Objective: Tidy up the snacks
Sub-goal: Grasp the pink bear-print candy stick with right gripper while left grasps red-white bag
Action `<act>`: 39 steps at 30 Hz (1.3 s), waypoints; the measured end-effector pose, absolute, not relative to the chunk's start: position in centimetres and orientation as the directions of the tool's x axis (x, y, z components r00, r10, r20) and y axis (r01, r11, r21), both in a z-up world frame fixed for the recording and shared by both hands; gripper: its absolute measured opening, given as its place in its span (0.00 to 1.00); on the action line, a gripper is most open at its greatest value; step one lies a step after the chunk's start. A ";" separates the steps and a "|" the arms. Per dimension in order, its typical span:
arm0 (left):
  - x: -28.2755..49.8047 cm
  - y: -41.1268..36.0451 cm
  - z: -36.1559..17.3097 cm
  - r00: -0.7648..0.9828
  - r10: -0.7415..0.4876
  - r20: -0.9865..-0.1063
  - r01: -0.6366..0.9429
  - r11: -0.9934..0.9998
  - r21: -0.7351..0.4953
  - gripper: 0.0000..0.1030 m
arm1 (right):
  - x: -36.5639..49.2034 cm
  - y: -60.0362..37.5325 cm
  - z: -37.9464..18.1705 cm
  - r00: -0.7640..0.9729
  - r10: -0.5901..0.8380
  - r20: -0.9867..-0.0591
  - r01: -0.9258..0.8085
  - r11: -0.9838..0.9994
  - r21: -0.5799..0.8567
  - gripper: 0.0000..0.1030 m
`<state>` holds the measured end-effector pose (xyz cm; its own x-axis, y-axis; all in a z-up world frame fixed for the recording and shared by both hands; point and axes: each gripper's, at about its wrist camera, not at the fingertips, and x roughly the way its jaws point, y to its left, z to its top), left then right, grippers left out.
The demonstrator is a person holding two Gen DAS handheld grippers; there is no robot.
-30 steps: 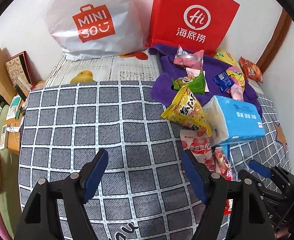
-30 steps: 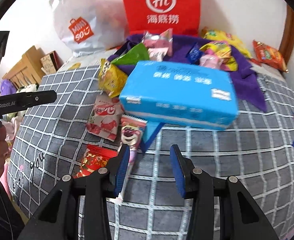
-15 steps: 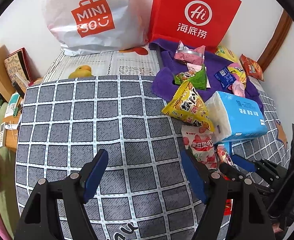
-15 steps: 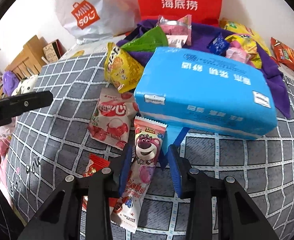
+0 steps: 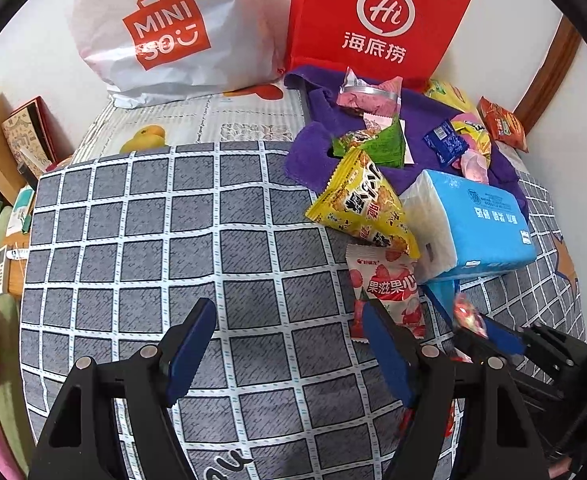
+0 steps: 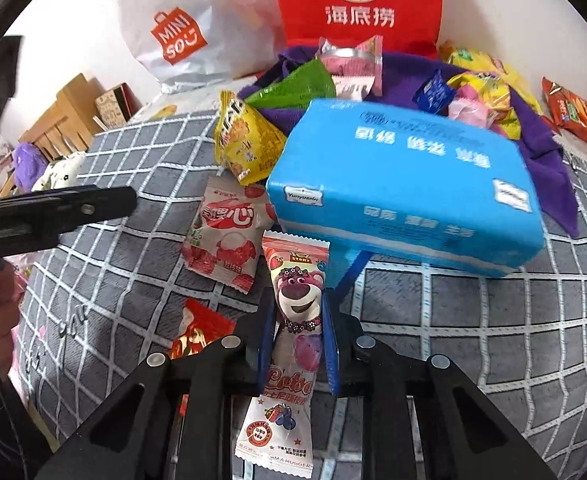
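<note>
My right gripper [image 6: 297, 312] is shut on a pink Lotso bear lollipop packet [image 6: 291, 340] lying on the checked bedcover; the blue pads press its sides. My left gripper [image 5: 289, 340] is open and empty over bare bedcover, left of the snacks. A red-white strawberry packet [image 6: 223, 240] [image 5: 387, 292] lies just left of the lollipop. A yellow snack bag [image 6: 243, 140] [image 5: 363, 204] sits behind it. A small red packet [image 6: 197, 330] lies at the right gripper's left finger. More snacks lie on a purple towel [image 5: 321, 156].
A blue tissue pack [image 6: 405, 184] [image 5: 473, 220] lies right behind the lollipop. A white Miniso bag [image 5: 165, 36] and a red bag [image 5: 377, 20] stand against the wall. Wooden items and boxes [image 5: 17, 140] sit beyond the bed's left edge.
My right gripper moved forward over the Lotso lollipop packet and closed on it. The left gripper stayed open and barely shifted.
</note>
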<state>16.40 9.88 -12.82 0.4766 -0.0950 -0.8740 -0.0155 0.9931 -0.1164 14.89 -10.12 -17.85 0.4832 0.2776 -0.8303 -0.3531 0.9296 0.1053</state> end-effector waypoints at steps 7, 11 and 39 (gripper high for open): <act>16.9 7.8 -13.4 0.462 -0.116 -0.879 0.015 0.992 -0.123 0.72 | 13.5 -12.5 -16.6 0.504 0.282 -0.816 -0.351 0.931 0.105 0.21; 17.3 6.1 -14.1 0.448 -0.132 -0.884 0.040 0.991 -0.128 0.72 | 13.0 -14.8 -16.5 0.535 0.234 -0.812 -0.316 0.947 0.064 0.21; 20.3 0.4 -17.2 0.429 -0.043 -0.902 0.076 0.997 -0.011 0.62 | 15.7 -22.1 -19.5 0.555 0.143 -0.820 -0.204 0.978 0.033 0.23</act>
